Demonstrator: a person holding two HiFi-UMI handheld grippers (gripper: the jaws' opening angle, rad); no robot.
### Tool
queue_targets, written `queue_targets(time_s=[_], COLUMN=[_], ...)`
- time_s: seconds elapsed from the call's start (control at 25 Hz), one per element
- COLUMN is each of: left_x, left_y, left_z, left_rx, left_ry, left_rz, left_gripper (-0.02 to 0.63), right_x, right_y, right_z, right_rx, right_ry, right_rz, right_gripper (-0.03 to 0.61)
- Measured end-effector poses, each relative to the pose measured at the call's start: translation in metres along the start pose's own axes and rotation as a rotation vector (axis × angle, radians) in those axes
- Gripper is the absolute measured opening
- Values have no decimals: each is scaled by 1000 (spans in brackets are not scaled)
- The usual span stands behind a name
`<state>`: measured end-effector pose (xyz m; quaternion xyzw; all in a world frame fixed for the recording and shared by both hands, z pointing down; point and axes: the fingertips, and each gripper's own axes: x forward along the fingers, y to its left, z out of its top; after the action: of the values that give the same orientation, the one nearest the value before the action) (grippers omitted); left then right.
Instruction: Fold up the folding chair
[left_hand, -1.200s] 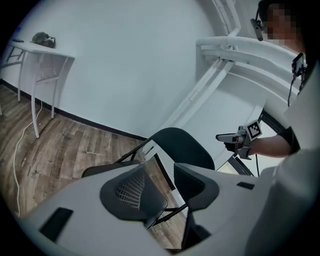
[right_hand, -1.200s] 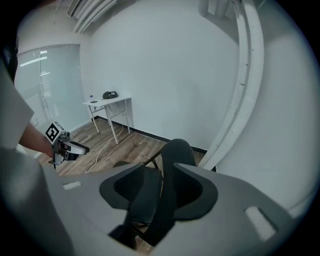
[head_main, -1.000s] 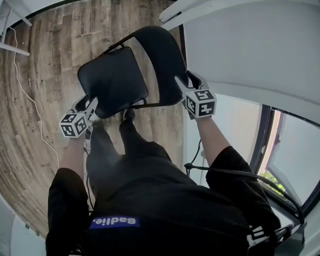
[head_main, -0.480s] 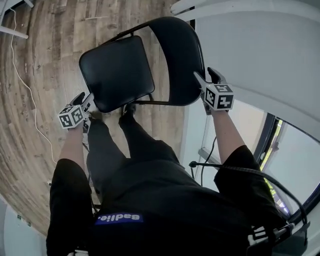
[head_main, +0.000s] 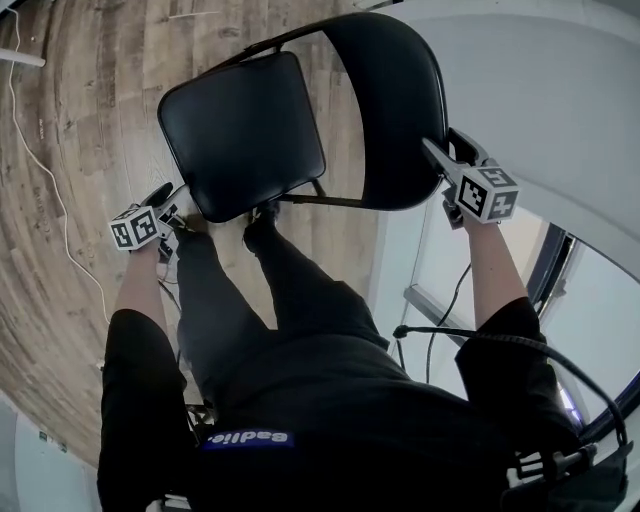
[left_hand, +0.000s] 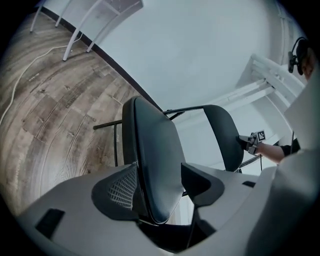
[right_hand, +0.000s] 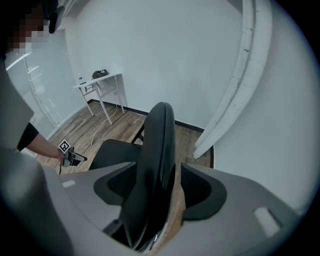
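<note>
Chair (head_main: 385, 60) still unfolded — both jaws have just been opening, left gripper (head_main: 178, 207) slack round seat (head_main: 245, 135), right gripper (head_main: 440, 145) round backrest (head_main: 395, 130).

Lit brightly and evenly, with daylight from window (head_main: 590, 310). Sheened softly on chair (head_main: 245, 130). Bent and vignetted black at fisheye edges.

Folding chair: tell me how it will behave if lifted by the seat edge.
The folding chair looks light for its size: only thin frame tubes carry it. The seat probably swings on them rather than staying rigid. Its smooth black surface may slip.
</note>
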<state>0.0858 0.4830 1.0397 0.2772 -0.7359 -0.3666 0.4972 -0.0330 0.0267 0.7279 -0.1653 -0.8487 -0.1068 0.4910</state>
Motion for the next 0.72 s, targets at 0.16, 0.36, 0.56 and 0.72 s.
queue_targets(time_s=[0.16, 0.36, 0.56, 0.72], left_x=[15, 33, 54, 69], left_y=[23, 49, 50, 57], left_z=[-5, -9, -23, -23], left_rx=[7, -32, -31, -47], left_ry=[31, 57, 123, 112], left_rz=[-31, -80, -159, -172], left_gripper=[278, 307, 325, 328], right_x=[5, 18, 26, 36], right_y=[-1, -3, 0, 0], right_z=[-1, 0, 0, -9], right_rx=[16, 1, 23, 14], right_ry=[-2, 23, -1, 23], right_rz=[4, 11, 36, 80], right_gripper=[250, 261, 266, 267])
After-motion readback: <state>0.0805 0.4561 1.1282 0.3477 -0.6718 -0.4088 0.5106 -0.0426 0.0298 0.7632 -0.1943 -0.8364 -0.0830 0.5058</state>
